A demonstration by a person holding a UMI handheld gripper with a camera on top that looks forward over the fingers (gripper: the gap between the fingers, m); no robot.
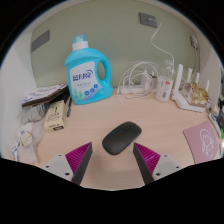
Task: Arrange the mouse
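A black computer mouse (pixel 121 137) lies on the light tabletop (pixel 110 112), just ahead of my fingers and roughly centred between them. My gripper (pixel 112 160) is open: the left finger's magenta pad (pixel 77 158) and the right finger's magenta pad (pixel 148 157) stand wide apart, with bare tabletop between them. The mouse's near end reaches about level with the fingertips and touches neither pad.
A blue detergent bottle (pixel 86 77) stands at the back left. A white router with antennas (pixel 186 88) and a tangle of white cables (pixel 140 80) sit at the back right. Clutter and a small box (pixel 55 117) lie on the left; a pink notebook (pixel 202 143) lies on the right.
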